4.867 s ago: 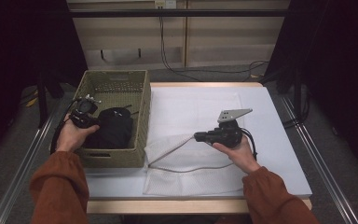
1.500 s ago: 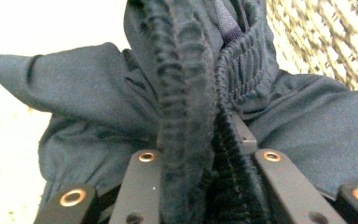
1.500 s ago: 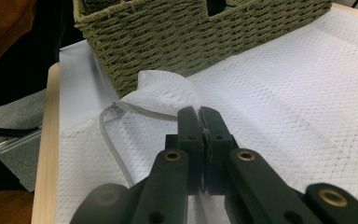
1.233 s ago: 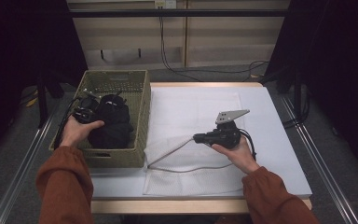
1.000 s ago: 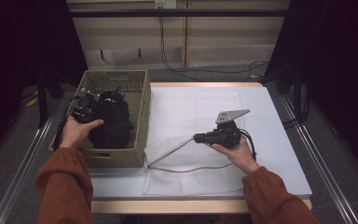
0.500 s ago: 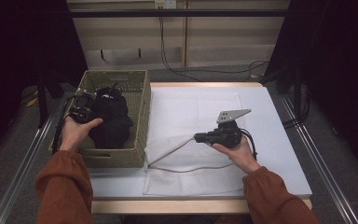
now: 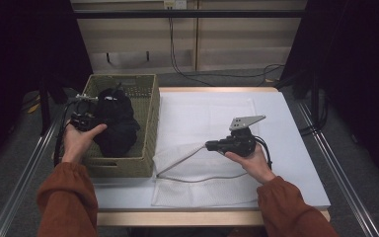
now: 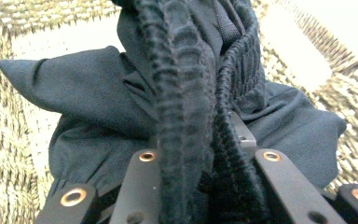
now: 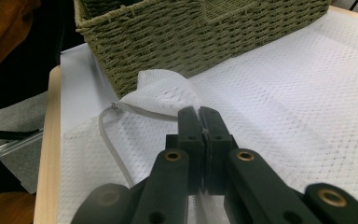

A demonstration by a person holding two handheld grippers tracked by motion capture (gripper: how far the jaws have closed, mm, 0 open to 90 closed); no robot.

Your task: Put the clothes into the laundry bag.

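Note:
A black garment [image 7: 116, 121] hangs bunched over the olive woven basket [image 7: 148, 123] at the table's left. My left gripper [image 7: 94, 118] is shut on it; in the left gripper view its ribbed hem [image 8: 177, 93] runs down between my jaws, with the left gripper [image 8: 200, 172] pinching the cloth. A white mesh bag [image 7: 202, 182] lies flat on the table to the right of the basket. My right gripper [image 7: 210, 145] is shut on the bag's zipper edge and lifts that edge off the table. In the right gripper view the right gripper [image 9: 199, 116] has its jaws pressed together on the mesh bag [image 9: 279, 88].
The basket [image 9: 191, 32] stands close to the bag's raised corner. A white sheet [image 7: 276, 113] covers the table top, with bare room at the back right. A metal rail [image 7: 24, 173] runs along the table's left side. Cables [image 7: 177, 54] hang at the back.
My left hand has drawn the black garment toward the far end of the basket and a little higher. The right hand and the mesh bag have stayed put.

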